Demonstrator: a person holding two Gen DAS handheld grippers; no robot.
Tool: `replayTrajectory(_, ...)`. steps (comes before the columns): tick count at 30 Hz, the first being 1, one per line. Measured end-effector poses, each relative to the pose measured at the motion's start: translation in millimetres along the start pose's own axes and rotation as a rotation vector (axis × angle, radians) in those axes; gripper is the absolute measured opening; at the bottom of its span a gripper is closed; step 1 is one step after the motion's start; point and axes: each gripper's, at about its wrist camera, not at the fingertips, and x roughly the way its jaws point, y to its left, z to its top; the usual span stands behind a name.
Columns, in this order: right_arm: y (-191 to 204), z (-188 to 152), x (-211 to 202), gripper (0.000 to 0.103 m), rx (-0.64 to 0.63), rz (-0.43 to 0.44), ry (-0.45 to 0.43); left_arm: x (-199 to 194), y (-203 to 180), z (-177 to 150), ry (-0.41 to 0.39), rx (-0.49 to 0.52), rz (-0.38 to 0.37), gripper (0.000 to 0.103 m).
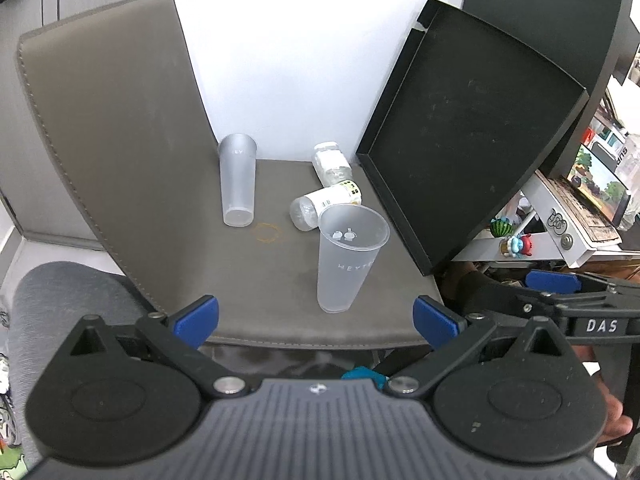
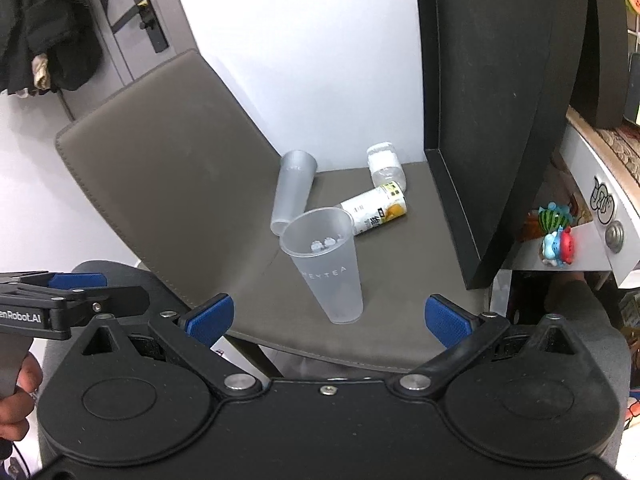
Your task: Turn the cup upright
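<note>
Standing upright on grey leather seat (image 2: 400, 280), frosted tapered cup (image 2: 328, 264); both claws wide.

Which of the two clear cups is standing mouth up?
The nearer cup with the white lettering, by the seat's front edge, mouth open upward. The far cup beside the chair back stands inverted, base up.

Frosted clear cup (image 1: 347, 258) w/ white lettering, grey chair seat (image 1: 272, 288), black tray (image 1: 472, 132), blue gripper pads (image 1: 196, 322)
</note>
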Motion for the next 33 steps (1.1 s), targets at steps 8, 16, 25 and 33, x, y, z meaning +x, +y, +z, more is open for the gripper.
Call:
replayTrajectory(8,0.4,-0.9,-8.6,0.103,-0.015,0.011,0.005,-1.0,3.3,-4.0,0.011,-0.015,-0.002,0.103)
replayTrajectory(16,-6.3,-8.7,-7.6,0.103,0.001,-0.001,0.028,-3.5,0.9,-5.5,0.007,-0.006,-0.006,0.103)
replayTrajectory(25,-8.8,-11.6,-9.6,0.103,0.004,-0.003,0.031,-3.6,-3.1,-7.2,0.007,0.001,-0.009,0.103)
replayTrajectory(33,-7.1,-11.0,-9.0,0.103,-0.004,0.001,0.034,-4.3,-5.7,-7.6,0.001,0.008,-0.015,0.103)
